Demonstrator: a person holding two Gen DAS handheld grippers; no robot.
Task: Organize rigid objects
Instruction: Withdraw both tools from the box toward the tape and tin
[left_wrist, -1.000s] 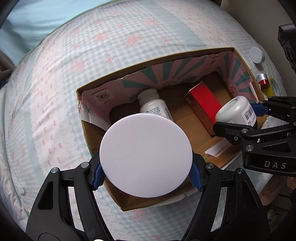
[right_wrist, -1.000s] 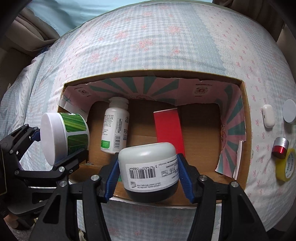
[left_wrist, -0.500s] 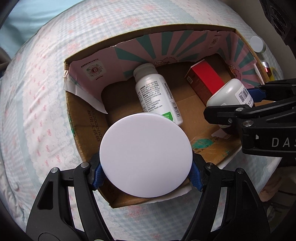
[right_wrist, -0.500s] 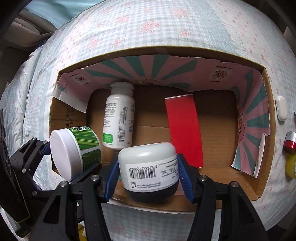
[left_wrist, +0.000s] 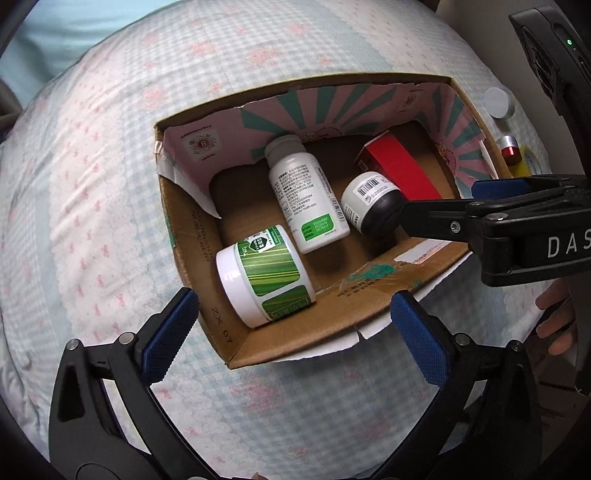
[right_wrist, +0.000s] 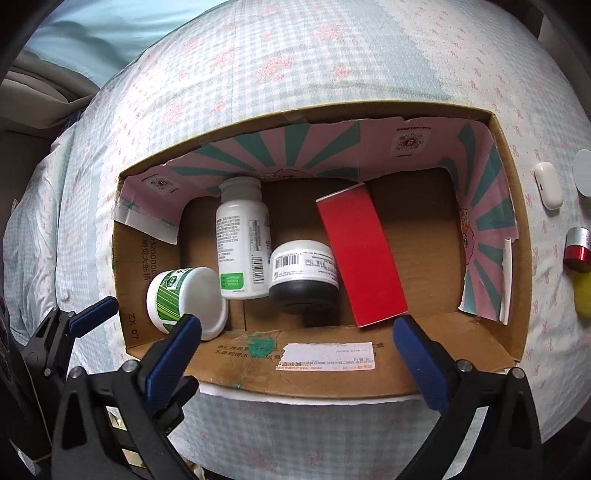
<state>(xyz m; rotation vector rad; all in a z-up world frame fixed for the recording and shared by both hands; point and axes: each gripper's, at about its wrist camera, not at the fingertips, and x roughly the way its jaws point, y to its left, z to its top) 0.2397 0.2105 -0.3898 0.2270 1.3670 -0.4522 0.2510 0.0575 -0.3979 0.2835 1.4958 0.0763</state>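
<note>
An open cardboard box (left_wrist: 295, 347) (right_wrist: 424, 376) sits on the bed. Inside lie a white pill bottle (left_wrist: 303, 195) (right_wrist: 242, 243), a red carton (left_wrist: 400, 171) (right_wrist: 360, 254), a green-labelled jar (left_wrist: 266, 280) (right_wrist: 181, 295) and a white jar with a black base (left_wrist: 371, 208) (right_wrist: 303, 273). My left gripper (left_wrist: 291, 326) hovers over the box's near left corner, its jaws opening, and the green jar lies loose below them. My right gripper (right_wrist: 297, 334) hangs over the near wall, jaws also opening, with nothing pressed between its pads.
Right of the box on the checked bedcover (right_wrist: 332, 55) lie a white earbud case (right_wrist: 548, 184), a white round cap (left_wrist: 498, 103), a red and silver cylinder (right_wrist: 578, 247) and a yellow tape roll (right_wrist: 583, 291). A person's fingers (left_wrist: 554, 306) show at the right edge.
Both grippers have gone from shut to wide open. The green jar and the black-based jar left the pads and now lie on their sides in the box.
</note>
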